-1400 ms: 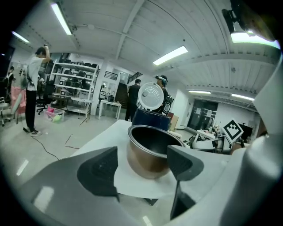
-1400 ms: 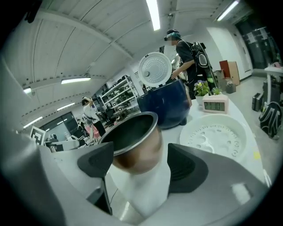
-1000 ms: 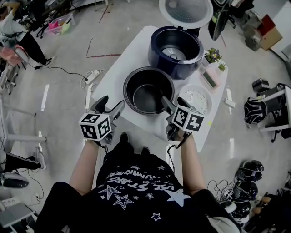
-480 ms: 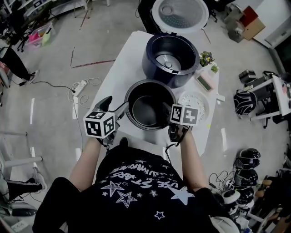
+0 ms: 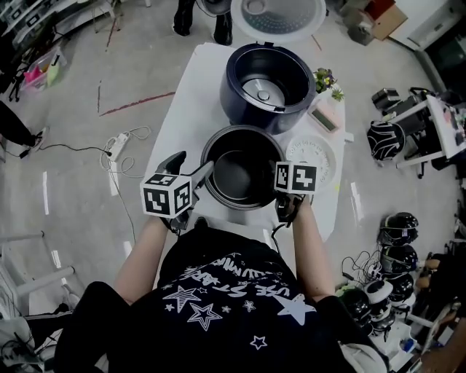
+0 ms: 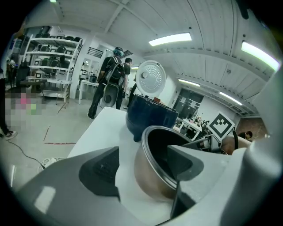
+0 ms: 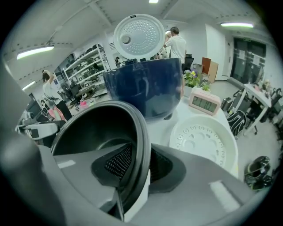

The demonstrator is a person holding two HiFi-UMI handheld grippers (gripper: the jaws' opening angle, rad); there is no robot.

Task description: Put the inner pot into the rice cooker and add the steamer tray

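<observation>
The dark inner pot [image 5: 240,171] stands on the white table [image 5: 196,95], in front of the open navy rice cooker [image 5: 268,76]. The white perforated steamer tray [image 5: 314,156] lies to the pot's right. My left gripper [image 5: 195,164] is open at the pot's left rim [image 6: 152,148], one jaw inside and one outside, not pressing. My right gripper [image 5: 279,182] points steeply down over the right rim. Its jaws have just been closing, and the mesh pads now pinch the rim [image 7: 142,145] between them. The steamer tray [image 7: 203,139] and the cooker [image 7: 146,88] lie beyond.
The cooker's lid [image 5: 277,14] stands raised behind it. A pink clock [image 5: 320,118] and a small plant [image 5: 326,79] sit at the table's right edge. A person [image 5: 204,22] stands at the far end. Helmets [image 5: 397,233] and cables [image 5: 124,142] lie on the floor.
The left gripper has moved right up to the pot's left rim. The right gripper has tipped downward and its jaws have closed onto the right rim.
</observation>
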